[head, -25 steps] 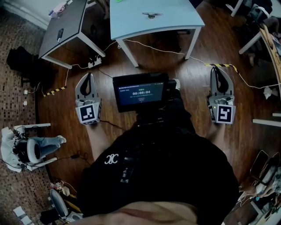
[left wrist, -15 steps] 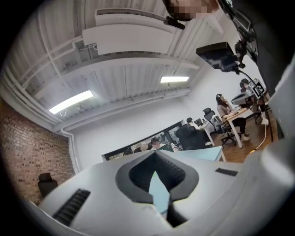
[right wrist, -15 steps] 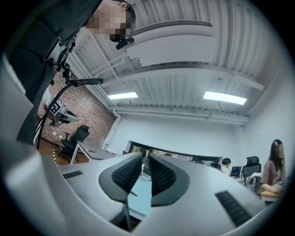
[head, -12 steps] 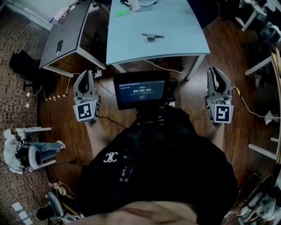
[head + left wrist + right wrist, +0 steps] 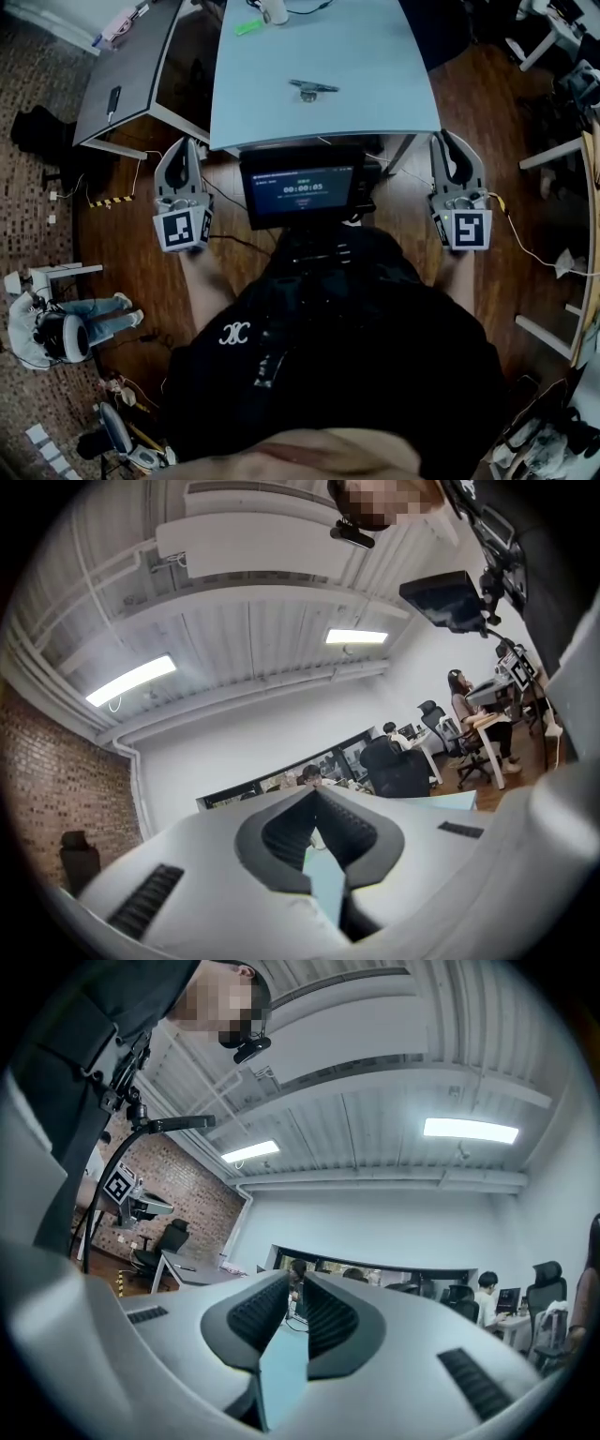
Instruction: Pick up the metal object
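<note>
The metal object (image 5: 313,88), a small flat bar on a round base, lies mid-way across the light blue table (image 5: 375,84) in the head view. Both grippers hover over the wooden floor at the table's near edge, well short of the object. My left gripper (image 5: 184,142) is at the near left corner, and its tips meet with nothing between them (image 5: 313,791). My right gripper (image 5: 449,137) is at the near right corner. Its tips stand a narrow slit apart and hold nothing (image 5: 294,1279). Neither gripper view shows the object.
A grey table (image 5: 141,66) with a small black thing (image 5: 112,98) stands at the left. A green object (image 5: 247,27) and a white one (image 5: 275,11) lie at the blue table's far end. A chest-mounted screen (image 5: 302,186) sits between the grippers. Cables cross the floor.
The blue table has come closer in the head view and both grippers have moved forward to its near edge. The right jaws have parted slightly.
</note>
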Tool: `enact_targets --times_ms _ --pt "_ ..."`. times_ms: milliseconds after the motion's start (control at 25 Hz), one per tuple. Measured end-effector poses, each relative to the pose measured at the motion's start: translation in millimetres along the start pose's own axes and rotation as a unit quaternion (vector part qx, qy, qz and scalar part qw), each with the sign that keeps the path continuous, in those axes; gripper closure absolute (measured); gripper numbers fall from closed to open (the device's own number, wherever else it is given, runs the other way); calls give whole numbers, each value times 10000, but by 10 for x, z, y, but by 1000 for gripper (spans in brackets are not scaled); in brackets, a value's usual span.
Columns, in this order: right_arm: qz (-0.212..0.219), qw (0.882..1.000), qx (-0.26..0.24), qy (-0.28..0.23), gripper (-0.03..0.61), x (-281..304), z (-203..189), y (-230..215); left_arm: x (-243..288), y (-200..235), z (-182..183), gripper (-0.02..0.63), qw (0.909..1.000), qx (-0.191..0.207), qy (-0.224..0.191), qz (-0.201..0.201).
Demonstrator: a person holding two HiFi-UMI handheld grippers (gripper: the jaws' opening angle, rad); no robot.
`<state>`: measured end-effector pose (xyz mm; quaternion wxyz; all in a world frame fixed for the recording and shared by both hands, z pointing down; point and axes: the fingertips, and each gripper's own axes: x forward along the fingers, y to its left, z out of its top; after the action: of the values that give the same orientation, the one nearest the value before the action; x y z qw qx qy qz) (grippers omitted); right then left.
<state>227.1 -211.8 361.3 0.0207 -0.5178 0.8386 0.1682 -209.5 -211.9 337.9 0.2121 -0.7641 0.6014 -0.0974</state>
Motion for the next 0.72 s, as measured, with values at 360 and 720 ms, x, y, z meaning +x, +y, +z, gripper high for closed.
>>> enact_targets --times_ms 360,720 --pt "3 10000 -15 50 522 375 -115 -88 357 2 -257 615 9994 196 199 -191" --pt "363 9992 2 162 522 968 -282 116 543 253 -471 615 9995 129 212 -217"
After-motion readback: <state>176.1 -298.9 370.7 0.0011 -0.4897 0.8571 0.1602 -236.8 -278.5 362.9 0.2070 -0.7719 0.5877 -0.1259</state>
